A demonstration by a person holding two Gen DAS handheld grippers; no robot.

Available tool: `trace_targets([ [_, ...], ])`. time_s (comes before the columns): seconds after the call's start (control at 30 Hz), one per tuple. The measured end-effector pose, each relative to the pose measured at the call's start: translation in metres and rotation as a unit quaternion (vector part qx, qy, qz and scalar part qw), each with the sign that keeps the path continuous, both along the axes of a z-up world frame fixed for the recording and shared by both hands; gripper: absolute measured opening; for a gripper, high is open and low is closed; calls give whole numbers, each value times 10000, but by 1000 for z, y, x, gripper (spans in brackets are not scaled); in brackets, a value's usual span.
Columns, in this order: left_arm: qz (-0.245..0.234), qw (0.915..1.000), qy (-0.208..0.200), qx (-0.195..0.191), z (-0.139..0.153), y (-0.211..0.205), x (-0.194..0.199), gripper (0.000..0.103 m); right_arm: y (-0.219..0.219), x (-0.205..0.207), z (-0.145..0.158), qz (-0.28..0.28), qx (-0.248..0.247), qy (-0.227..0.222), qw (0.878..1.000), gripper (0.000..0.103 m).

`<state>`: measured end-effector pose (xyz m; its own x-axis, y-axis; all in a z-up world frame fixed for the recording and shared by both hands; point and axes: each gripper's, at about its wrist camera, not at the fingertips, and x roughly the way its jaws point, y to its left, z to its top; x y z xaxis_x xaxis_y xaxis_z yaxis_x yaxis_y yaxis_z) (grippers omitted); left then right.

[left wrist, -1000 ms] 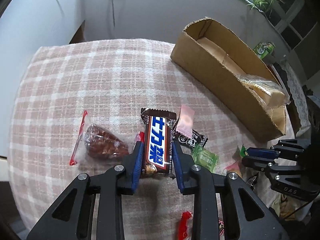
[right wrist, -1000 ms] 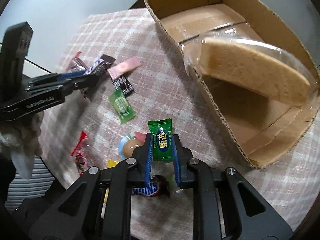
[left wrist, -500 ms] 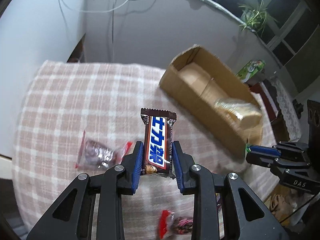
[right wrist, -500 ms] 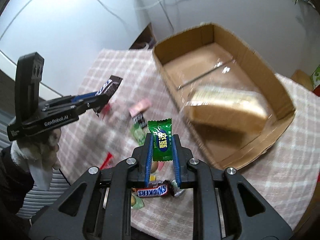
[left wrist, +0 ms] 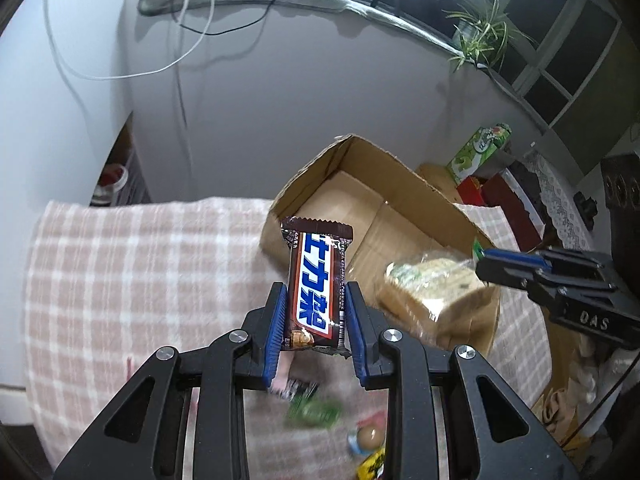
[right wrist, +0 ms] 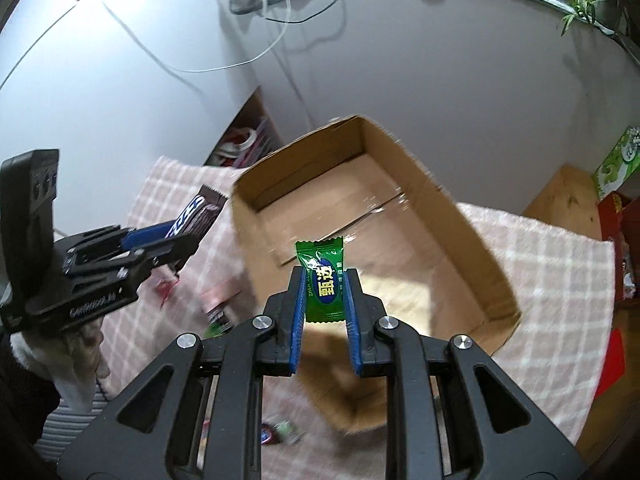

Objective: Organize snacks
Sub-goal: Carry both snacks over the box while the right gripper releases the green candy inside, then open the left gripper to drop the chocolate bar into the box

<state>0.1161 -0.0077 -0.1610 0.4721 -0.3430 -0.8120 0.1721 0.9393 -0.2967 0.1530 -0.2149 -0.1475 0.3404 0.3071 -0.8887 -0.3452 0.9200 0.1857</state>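
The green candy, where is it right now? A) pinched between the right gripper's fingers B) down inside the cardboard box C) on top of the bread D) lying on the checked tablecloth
A: the green candy sits upright between the blue fingers of the right gripper, above the cardboard box.

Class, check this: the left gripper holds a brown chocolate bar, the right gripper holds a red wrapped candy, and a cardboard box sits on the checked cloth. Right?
One error: the wrapped candy in the right gripper is green, as the right wrist view shows. The rest stands.
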Motion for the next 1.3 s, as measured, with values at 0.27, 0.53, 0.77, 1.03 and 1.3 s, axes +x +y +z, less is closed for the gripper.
trace_targets([
  [0.27, -97, 9998, 118, 122, -11, -27, 29, 27, -8, 32, -21, -203, -202, 165, 9995, 19],
  [0.53, -249, 9993, 186, 196, -17, -45, 42, 27, -8, 38, -29, -248, -361, 155, 9989, 20],
  [0.77, -281, 9991, 201, 235, -17, -47, 45, 28, -10, 38, -29, -269, -404, 170, 9987, 23],
  [1.03, -198, 9995, 146, 197, -10, -40, 41, 29, -11, 23, -12, -238, -247, 73, 9994, 24],
  [1.3, 68, 10000, 16, 48, 7, -12, 23, 29, -7, -19, 13, -10, 6, -18, 10000, 24],
])
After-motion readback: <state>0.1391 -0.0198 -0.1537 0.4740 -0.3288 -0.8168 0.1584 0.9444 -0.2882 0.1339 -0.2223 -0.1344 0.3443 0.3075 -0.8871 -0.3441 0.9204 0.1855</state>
